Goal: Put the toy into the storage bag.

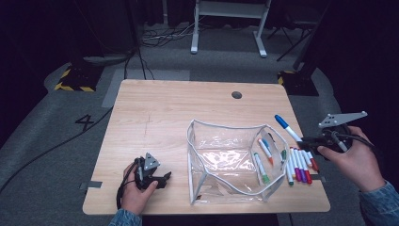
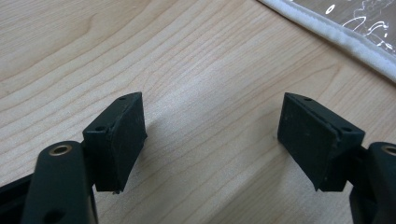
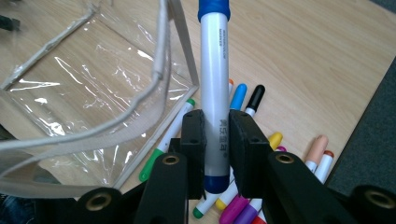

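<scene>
- Your right gripper point(image 1: 308, 141) is clamped on the blue-capped marker point(image 1: 287, 127). In the right gripper view the two pads press on the white barrel from either side, low on its length, with the dark blue end just below them.
- The marker point(image 3: 215, 70) runs straight out along the jaws; its blue cap is at the far end, at the top edge of that view.
- In the high view the marker is held above the table's point(image 1: 179, 108) right part and slants up and to the left from the gripper, its cap pointing toward the far side of the table. It touches nothing but the pads.
- The clear pouch point(image 1: 230, 160) stands open in the middle of the table, just left of the held marker. Its white-edged rim point(image 3: 161, 60) lies close beside the barrel in the right gripper view, apart from it.
- A few markers lie inside the pouch point(image 1: 263, 157); one has a green cap and one an orange tip.
- A row of loose markers point(image 1: 301, 167) lies on the wood right of the pouch, beneath and just in front of your right gripper. Purple, red and green caps show among them.
- Your left gripper point(image 1: 153, 178) rests at the near left of the table, well apart from the pouch. Its jaws stand apart with only bare wood between them point(image 2: 210, 135).
- A corner of the pouch's white edging point(image 2: 336, 32) shows at the upper right of the left gripper view, clear of the jaws.
</scene>
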Motion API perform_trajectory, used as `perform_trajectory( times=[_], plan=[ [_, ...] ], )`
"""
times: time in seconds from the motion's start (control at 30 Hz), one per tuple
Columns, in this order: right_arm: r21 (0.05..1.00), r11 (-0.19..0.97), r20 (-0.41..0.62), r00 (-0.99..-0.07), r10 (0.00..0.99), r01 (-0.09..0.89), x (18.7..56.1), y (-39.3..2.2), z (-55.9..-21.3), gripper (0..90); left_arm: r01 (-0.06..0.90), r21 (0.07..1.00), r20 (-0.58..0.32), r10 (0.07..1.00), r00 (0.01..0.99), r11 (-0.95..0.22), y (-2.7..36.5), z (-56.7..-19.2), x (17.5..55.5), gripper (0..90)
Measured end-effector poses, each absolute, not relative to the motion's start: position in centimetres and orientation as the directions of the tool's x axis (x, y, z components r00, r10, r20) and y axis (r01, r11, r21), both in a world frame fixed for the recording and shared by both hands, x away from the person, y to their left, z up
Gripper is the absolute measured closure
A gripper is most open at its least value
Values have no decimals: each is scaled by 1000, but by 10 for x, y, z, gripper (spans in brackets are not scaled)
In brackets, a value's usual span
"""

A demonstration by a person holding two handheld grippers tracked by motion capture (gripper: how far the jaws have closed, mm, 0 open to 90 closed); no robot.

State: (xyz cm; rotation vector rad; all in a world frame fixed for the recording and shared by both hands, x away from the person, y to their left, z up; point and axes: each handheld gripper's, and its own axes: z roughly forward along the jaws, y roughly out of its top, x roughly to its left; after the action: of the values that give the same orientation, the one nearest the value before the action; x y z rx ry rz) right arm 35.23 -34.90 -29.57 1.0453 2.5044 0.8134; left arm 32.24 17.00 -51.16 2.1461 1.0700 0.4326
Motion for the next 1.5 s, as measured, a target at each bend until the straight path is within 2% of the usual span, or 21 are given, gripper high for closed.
perform_trajectory(
  times=[0.23, 0.6, 1.07, 1.5],
  plan=[
    [607, 619, -70, -743, 666, 498, 348, -332, -278, 764, 566, 708, -9, 796, 605, -422, 170, -512, 322, 237],
    [556, 733, -52, -864, 501, 392, 344, -282, -260, 764, 566, 708, -9, 796, 605, -422, 170, -512, 322, 237],
    [464, 844, -67, -939, 336, 269, 342, -227, -266, 763, 567, 708, -10, 796, 605, -422, 170, -512, 322, 237],
    [373, 906, -47, -971, 233, 199, 336, -196, -279, 764, 565, 707, -8, 794, 608, -426, 170, -512, 323, 235]
  ],
)
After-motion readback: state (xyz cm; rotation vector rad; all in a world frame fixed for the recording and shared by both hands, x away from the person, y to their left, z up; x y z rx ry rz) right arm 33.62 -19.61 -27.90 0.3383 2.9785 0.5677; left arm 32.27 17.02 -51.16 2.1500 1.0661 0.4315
